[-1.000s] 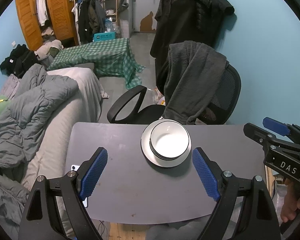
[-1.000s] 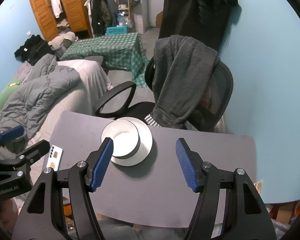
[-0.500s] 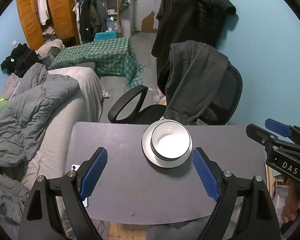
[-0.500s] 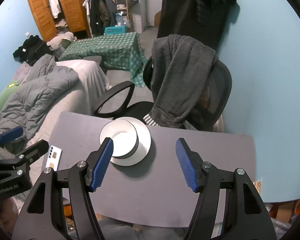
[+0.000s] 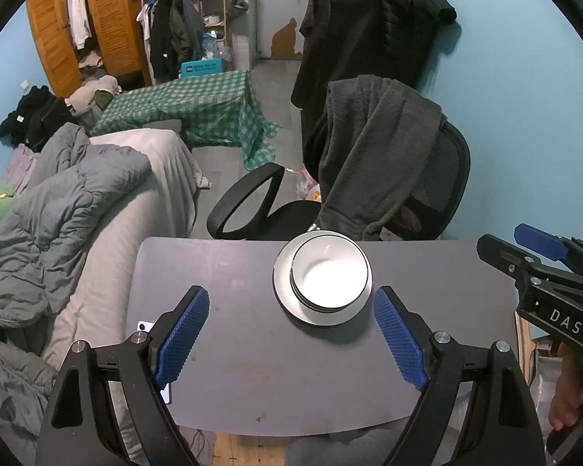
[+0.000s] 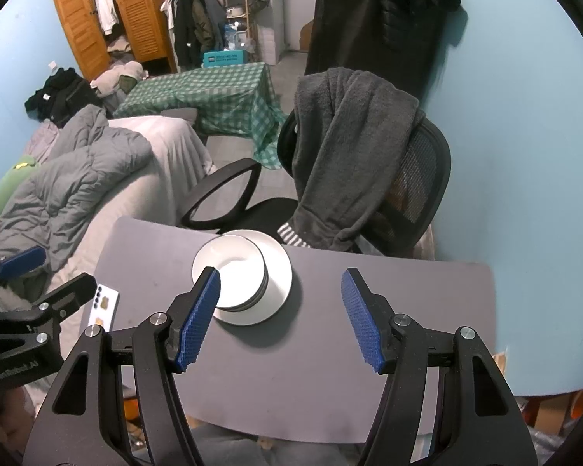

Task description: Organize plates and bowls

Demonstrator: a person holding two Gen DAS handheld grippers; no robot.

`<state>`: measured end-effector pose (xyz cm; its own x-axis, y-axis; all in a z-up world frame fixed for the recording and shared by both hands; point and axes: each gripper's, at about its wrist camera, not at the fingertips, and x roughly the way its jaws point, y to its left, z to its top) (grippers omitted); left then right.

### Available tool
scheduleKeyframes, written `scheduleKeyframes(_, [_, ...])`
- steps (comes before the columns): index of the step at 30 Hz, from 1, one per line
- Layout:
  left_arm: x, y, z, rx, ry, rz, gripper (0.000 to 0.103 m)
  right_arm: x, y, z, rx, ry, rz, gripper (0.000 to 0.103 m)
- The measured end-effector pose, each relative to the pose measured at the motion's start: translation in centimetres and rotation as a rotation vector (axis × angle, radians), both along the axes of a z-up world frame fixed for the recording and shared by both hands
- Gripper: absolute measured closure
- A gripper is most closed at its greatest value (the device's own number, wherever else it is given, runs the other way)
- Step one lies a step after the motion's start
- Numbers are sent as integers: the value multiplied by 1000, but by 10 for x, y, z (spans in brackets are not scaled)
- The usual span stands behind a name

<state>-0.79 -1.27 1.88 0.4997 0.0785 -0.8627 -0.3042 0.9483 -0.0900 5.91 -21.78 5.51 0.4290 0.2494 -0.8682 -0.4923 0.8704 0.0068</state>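
Grey bench [image 5: 252, 349] fills the lower centre of both views. Behind it, at centre right, an office chair [image 5: 439, 178] draped with a grey garment [image 5: 373, 147]. White plate [image 5: 287, 303] near the bench's far edge, carrying stacked bowls [image 5: 330, 275]. Left tongs [image 5: 291, 334] and right tongs [image 6: 280, 318] both stand wide apart, empty, above the bench. Phone [image 6: 105, 306] at the bench's left edge.

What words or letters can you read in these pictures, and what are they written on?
"DAS": white letters on the black body of the right tongs, seen from the left camera.
"GenRobot.AI": faint letters on the black body of the left tongs, seen from the right camera.
Blue crate on the far floor: it has a white label, too small to read.
Phone on the table: no readable text.
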Motion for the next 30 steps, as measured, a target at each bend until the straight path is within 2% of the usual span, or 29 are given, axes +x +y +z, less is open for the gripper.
scheduleKeyframes(11, [0,0,2,12,-5,-3,15,6,-1,-1,-1,0,-7,39])
scheduleKeyframes(21, [2,1,3,72,9,-20,15,7,-1,-1,0,3,-7,39])
scheduleKeyframes(30, [1,7,0,67,23,-14,15,8,-1,0,-1,4,-6,39])
